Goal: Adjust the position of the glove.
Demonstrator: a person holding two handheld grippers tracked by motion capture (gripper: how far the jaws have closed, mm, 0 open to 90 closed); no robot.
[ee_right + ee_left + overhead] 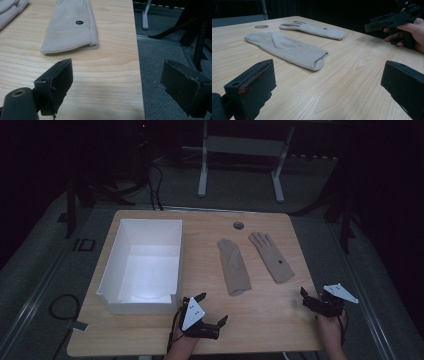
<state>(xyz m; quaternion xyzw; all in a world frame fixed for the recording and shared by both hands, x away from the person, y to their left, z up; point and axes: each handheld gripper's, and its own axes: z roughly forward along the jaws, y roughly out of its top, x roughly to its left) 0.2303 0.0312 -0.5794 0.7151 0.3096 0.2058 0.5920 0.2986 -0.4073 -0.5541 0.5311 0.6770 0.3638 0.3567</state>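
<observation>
Two beige gloves lie flat on the wooden table (270,320). The left glove (233,266) (287,48) points its cuff toward me. The right glove (271,256) (70,27) bears a small black dot and lies near the table's right side. My left gripper (212,308) (327,82) rests low near the front edge, open, with its jaws aimed at the left glove's cuff and nothing between them. My right gripper (306,299) (120,82) is open at the front right corner, a short way short of the right glove's cuff, one jaw past the table edge.
A white open box (107,270) stands on the left half of the table, and nothing shows inside it. A round cable hole (238,225) sits near the far edge. The grey floor (162,62) drops away just right of the right gripper. A metal frame (202,165) stands behind the table.
</observation>
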